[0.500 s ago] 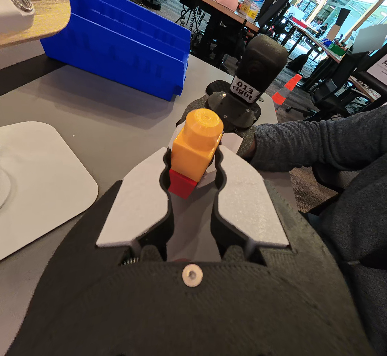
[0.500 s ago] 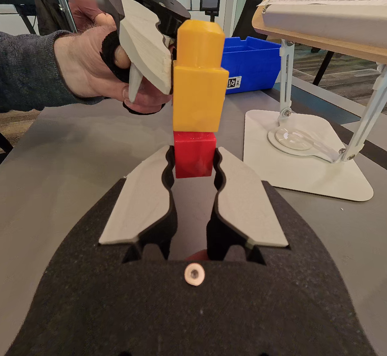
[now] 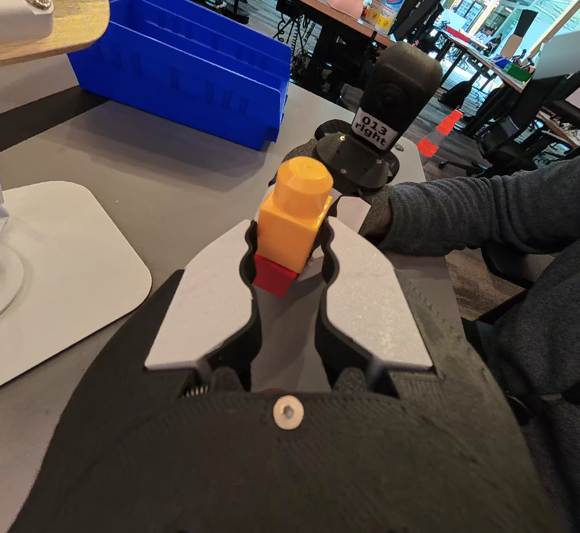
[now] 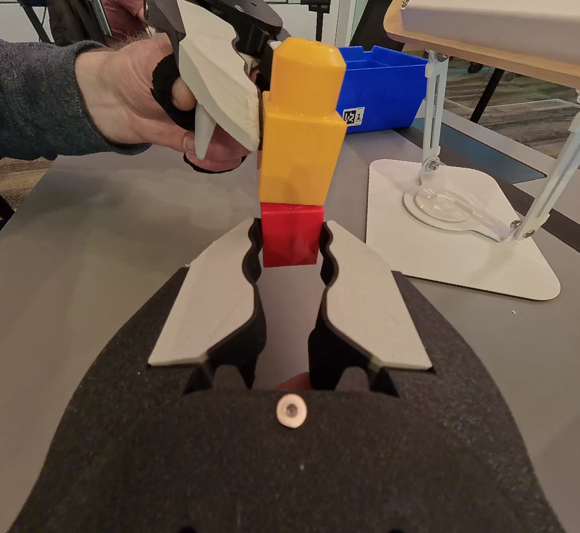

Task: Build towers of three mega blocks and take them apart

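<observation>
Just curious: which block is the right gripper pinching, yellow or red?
The red block, at the stack's bottom, between the right gripper fingers; the yellow block sits above.

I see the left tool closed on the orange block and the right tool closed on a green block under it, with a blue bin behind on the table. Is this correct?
Not quite: the block under the orange block is red, not green. The right wrist view shows the right tool closed on this red block. The rest holds: the left tool grips the orange block, and the blue bin stands behind on the table.

blue bin [image 3: 175, 78] | white stand base [image 4: 455, 235] | grey table [image 3: 175, 179]
</observation>
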